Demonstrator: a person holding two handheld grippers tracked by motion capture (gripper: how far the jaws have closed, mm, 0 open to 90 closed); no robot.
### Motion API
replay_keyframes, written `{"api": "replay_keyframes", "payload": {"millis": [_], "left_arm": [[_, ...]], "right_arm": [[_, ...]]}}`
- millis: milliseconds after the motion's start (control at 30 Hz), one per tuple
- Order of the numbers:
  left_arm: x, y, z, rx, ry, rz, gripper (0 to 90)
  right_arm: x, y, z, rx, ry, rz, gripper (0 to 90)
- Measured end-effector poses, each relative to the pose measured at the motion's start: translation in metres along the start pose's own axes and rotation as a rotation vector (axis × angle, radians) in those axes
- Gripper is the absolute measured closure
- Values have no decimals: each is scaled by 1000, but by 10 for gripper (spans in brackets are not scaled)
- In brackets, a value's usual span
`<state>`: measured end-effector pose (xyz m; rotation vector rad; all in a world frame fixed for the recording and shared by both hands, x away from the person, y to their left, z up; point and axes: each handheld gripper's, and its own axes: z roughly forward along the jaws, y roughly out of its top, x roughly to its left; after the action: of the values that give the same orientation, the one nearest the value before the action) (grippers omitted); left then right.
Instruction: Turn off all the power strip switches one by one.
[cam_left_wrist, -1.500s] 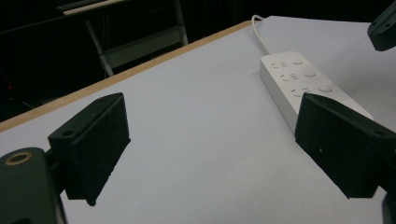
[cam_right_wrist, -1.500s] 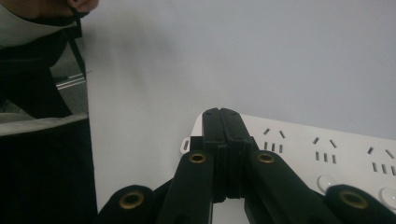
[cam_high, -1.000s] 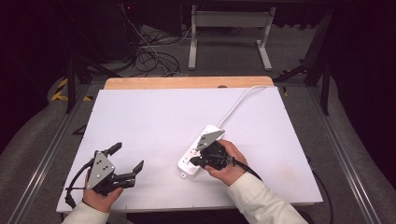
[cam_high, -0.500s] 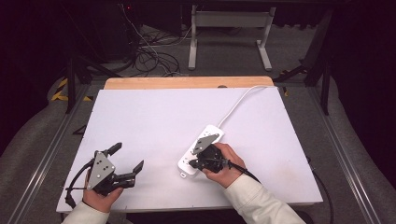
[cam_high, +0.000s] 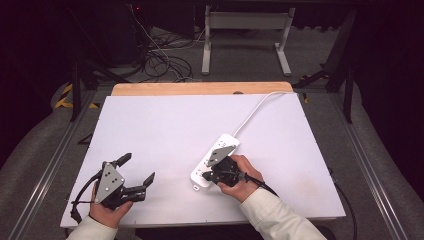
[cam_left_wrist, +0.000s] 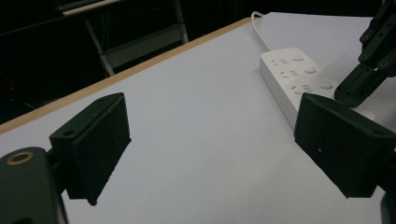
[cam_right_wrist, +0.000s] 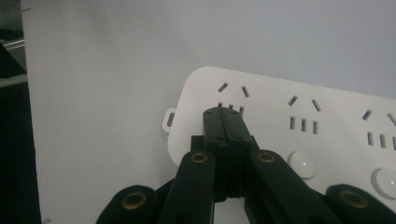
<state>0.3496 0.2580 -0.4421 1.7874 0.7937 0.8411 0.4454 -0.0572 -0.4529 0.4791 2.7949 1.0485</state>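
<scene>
Right gripper (cam_right_wrist: 223, 116) is pinched fully closed, holding nothing, tip right over the near end of the long white plastic power strip (cam_high: 215, 160), which runs diagonally away across the white counter (cam_high: 165, 130). Left gripper (cam_high: 136, 175) sits wide open and empty, well off to the side.

the high view looks forward and down from above my side of the bench (cam_high: 165, 125), taking in all of it. my left tool's camera sits low, looking across the bench toward the power strip (cam_left_wrist: 299, 77), near. my right tool's camera hangs right over that strip (cam_right_wrist: 289, 116), very close. all three share it.
</scene>
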Motion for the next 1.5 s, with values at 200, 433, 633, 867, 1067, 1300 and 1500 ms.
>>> {"api": "replay_keyframes", "payload": {"millis": [200,433,633,867,1067,1300,1500], "left_arm": [[0,0,0,0,0,-1,109],[0,0,0,0,2,3,109],[1,0,0,-1,0,-1,108],[1,0,0,-1,-2,-4,108],[1,0,0,-2,1,0,109],[2,0,0,1,4,2,108],[2,0,0,1,3,0,108]], "right_arm": [[0,0,0,3,-1,4,900],[-1,1,1,18,3,14,900],[1,4,-14,-116,4,-5,900],[-2,7,-31,-151,-25,-12,900],[-3,7,-30,-155,-27,-5,900],[-19,4,-31,-118,-56,13,900],[-28,-1,-30,-80,-76,29,900]]}}
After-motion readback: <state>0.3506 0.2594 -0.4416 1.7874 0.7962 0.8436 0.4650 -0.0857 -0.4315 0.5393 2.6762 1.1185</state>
